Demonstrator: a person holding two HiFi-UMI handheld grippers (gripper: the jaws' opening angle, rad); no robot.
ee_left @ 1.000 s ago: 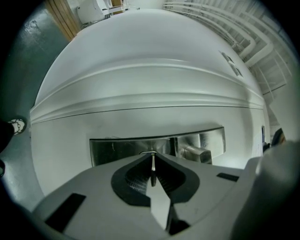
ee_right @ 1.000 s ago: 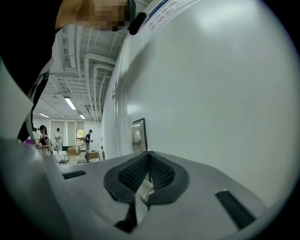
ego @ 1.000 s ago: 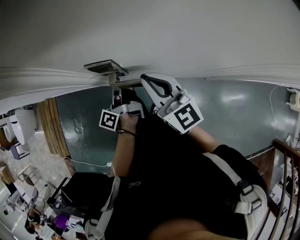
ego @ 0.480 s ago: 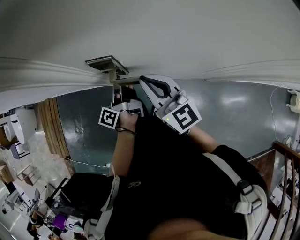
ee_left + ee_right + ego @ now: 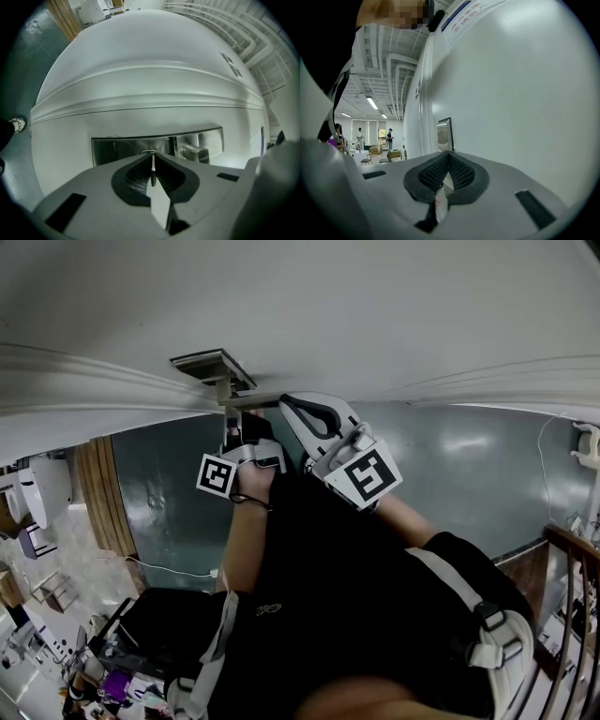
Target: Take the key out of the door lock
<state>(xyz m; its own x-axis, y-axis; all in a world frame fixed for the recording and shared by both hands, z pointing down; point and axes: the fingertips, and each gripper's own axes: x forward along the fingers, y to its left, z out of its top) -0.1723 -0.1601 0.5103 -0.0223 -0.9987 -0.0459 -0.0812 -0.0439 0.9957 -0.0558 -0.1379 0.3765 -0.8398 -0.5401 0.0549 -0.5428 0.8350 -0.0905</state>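
gripped the thin key (image 5: 153,171) edge-on between the clenched pads of the left gripper (image 5: 153,157), tip at the keyhole of the steel lock plate (image 5: 117,149) on the white door (image 5: 140,61); depth in the lock not readable. noted the handle stub (image 5: 192,152) just right of the key. held the right gripper (image 5: 449,161) clenched on nothing, level, just beside the door, pointing along it toward the plate's edge.

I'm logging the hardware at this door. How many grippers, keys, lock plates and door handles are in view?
grippers: 2 (left gripper, right gripper)
key: 1
lock plate: 1
door handle: 1
total: 5
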